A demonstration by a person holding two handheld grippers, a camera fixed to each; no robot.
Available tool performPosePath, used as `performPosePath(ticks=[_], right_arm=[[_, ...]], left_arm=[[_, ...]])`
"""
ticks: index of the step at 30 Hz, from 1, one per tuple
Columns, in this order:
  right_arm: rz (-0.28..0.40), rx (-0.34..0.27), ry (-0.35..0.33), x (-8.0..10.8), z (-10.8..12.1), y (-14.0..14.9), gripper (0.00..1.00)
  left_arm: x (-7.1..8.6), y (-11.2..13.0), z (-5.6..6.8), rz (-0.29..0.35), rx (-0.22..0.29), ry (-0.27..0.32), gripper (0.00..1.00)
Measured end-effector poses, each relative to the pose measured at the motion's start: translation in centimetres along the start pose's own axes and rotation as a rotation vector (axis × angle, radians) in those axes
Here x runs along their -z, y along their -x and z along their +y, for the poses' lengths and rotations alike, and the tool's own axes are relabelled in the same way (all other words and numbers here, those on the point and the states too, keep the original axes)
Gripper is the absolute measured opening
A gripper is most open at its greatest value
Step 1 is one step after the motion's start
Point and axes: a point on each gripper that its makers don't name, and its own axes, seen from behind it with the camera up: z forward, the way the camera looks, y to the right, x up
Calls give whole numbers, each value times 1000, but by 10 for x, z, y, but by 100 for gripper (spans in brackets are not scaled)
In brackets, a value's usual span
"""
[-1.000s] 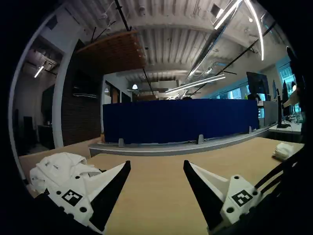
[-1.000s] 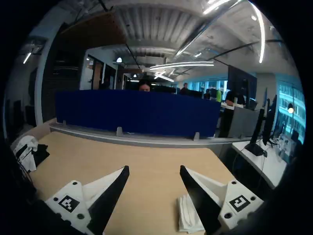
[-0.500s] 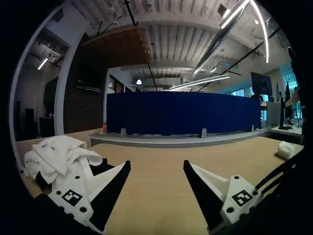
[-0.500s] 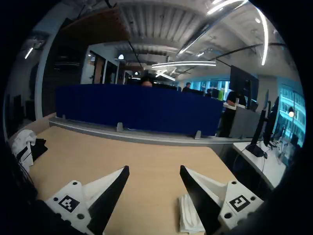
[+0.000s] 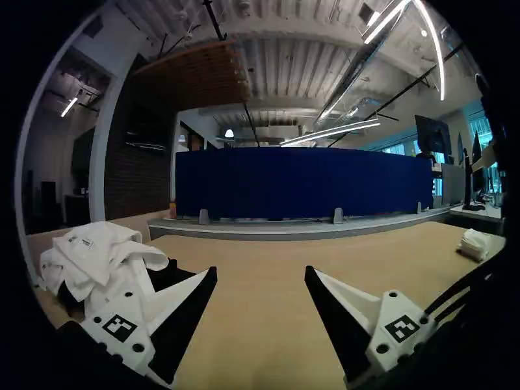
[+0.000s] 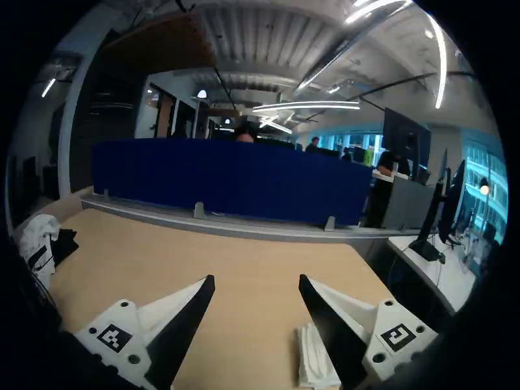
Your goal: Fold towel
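Observation:
A heap of crumpled white towels (image 5: 97, 260) lies at the left of the wooden table (image 5: 279, 260), just beyond my left gripper's left finger. My left gripper (image 5: 260, 283) hangs open over bare wood with nothing between its fingers. A small stack of folded white towels (image 5: 474, 244) sits at the far right of the table. In the right gripper view the folded stack (image 6: 315, 354) lies partly behind the right finger of my right gripper (image 6: 255, 289), which is open and holds nothing. The crumpled heap (image 6: 36, 244) shows far off at the left edge.
A blue partition (image 6: 227, 179) on a grey rail runs along the table's far edge. Beyond it are people's heads and, to the right, desks with monitors (image 6: 403, 140). Something dark (image 5: 166, 276) lies under the crumpled heap.
The left gripper view has shifted slightly, so the crumpled heap sits a little higher and nearer the left finger. The right gripper view has barely changed. Both grippers stayed open.

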Motion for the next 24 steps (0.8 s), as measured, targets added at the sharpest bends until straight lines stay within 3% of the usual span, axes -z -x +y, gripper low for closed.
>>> performPosePath(ticks=[6,15,24], right_arm=[[43,-13,-20,1,3,-15,100],[138,-67,-25,10,26,-41,100],[201,-124,-3,11,55,-26,100]], left_arm=[[1,1,0,-1,-1,-1,100],[0,1,-1,-1,-2,-1,100],[0,0,-1,-1,-2,-1,100]])
